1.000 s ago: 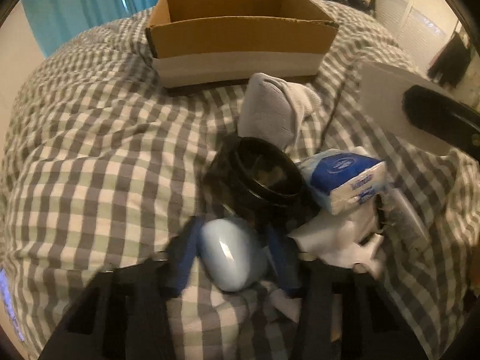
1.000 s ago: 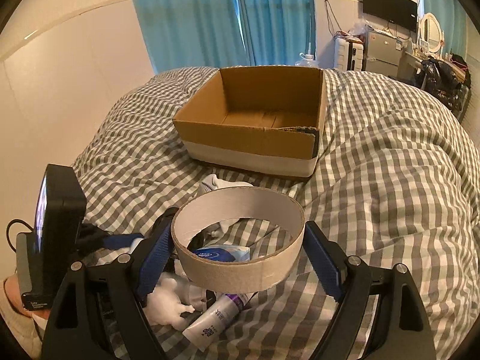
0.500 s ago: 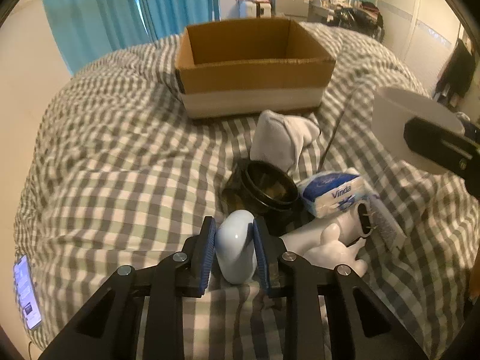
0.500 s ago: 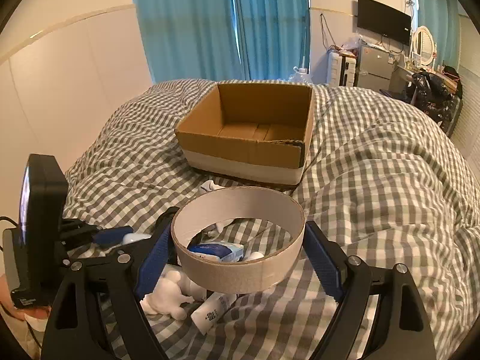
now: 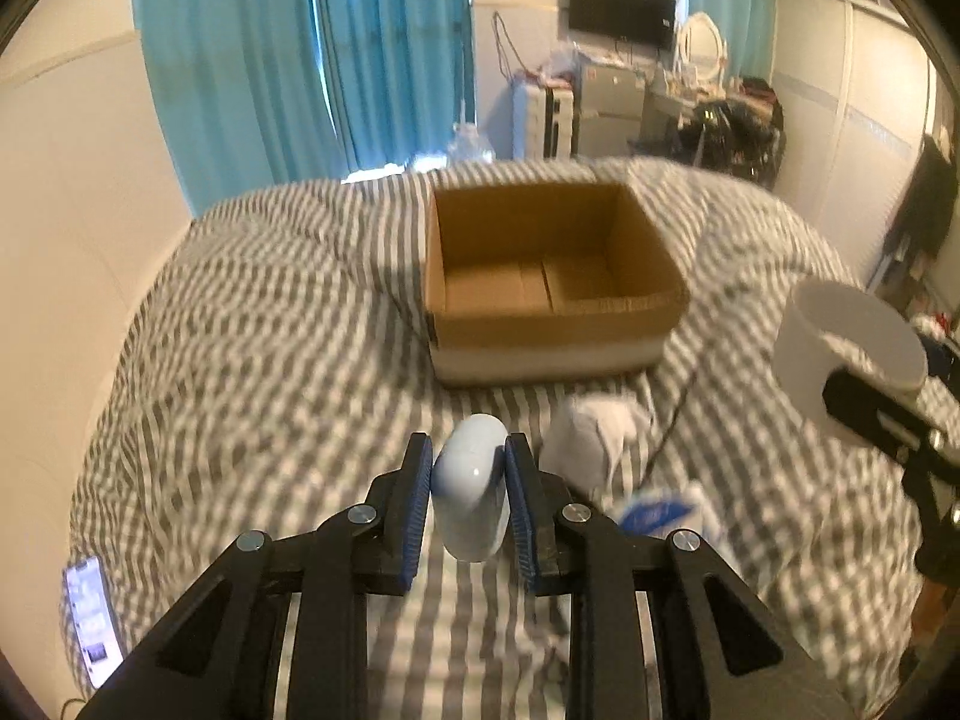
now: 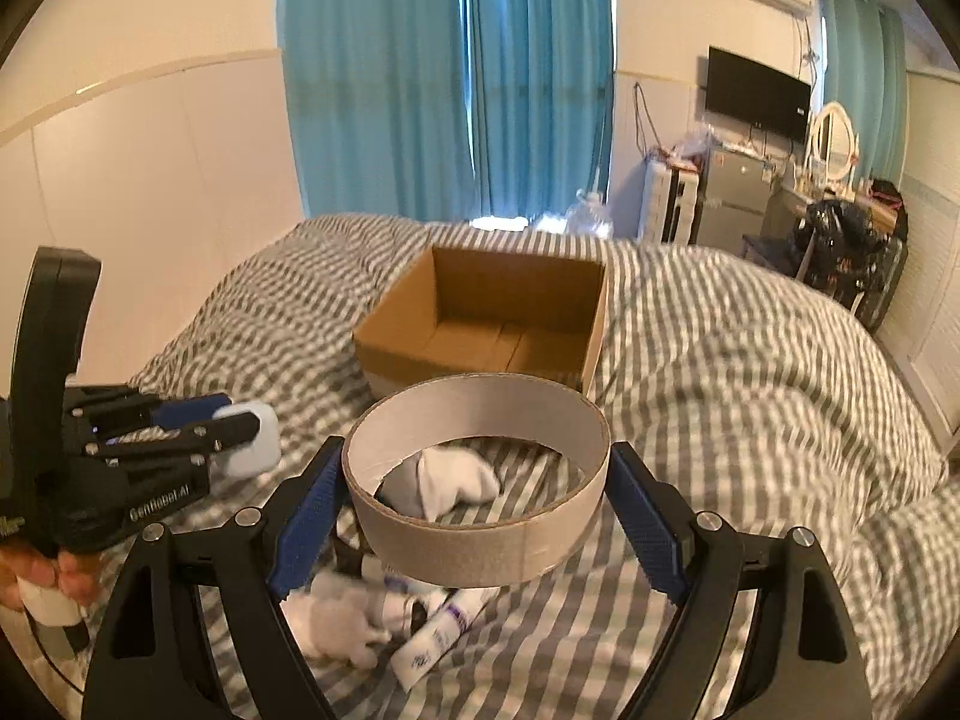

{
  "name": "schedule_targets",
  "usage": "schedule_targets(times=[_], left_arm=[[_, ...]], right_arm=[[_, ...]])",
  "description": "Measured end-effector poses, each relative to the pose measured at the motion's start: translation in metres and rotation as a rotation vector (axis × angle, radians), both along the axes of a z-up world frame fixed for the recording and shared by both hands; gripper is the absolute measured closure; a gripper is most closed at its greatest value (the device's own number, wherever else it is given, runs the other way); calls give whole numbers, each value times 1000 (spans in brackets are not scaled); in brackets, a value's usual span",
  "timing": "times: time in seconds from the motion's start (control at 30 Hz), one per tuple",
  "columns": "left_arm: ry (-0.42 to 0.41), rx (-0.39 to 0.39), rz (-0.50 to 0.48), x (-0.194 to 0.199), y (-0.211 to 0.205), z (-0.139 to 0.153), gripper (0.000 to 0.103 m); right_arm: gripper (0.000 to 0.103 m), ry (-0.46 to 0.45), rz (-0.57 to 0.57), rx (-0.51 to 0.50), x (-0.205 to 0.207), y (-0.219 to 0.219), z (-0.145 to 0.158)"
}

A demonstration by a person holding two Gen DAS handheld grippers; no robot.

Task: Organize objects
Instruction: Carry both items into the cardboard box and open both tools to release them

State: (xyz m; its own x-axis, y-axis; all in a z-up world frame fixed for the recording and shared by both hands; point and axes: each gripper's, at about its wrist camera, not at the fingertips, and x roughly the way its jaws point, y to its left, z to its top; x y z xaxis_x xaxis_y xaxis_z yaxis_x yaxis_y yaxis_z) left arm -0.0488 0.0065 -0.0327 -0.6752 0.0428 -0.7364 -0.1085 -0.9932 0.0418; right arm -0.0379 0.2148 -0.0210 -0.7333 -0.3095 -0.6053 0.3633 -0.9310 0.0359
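My left gripper [image 5: 469, 483] clamps a pale blue bottle [image 5: 471, 486]. My right gripper [image 6: 477, 495] clamps a cardboard ring [image 6: 480, 531]; open cardboard box [image 6: 486, 324] at frame centre on the bed [image 6: 750, 372].

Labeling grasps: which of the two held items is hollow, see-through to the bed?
The cardboard ring in the right claw: a white sock shows through it. The pale blue object in the left claw is solid.

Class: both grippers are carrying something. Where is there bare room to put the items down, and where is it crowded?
Free: the cardboard box floor, bare; and the checked bedspread left of the box, out to the phone. Crowded: between the grippers, around the white sock and tube.
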Motion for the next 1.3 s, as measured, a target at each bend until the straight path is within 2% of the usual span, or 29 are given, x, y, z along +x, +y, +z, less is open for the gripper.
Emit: schedule_targets(times=[0.23,0.37,0.5,0.6,0.8,1.0,1.2,1.3], left_arm=[[88,-27,-3,-45,9,45,78],[121,-41,-9,-80,16,59,78],[127,-72,-5,-121,22,62,78],[114,-85,-7,-152,25,55,78],[89,-58,-30,-208,23,22,78],[65,-46,-66,-240,25,-19,78],[68,-50,-118,-255,30,-44,78],[62,-48,-124,-259,29,-53,78]], right_arm=[[18,71,30,2,-34,-10,42],[18,123,45,27,-59,-21,64],[18,143,40,43,-99,-34,76],[19,124,30,43,-135,-40,75],[19,39,-13,27,-212,-43,49],[18,-78,-15,9,-272,-43,-2],[19,-141,21,32,-293,-48,-47],[18,-160,25,35,-302,-47,-59]])
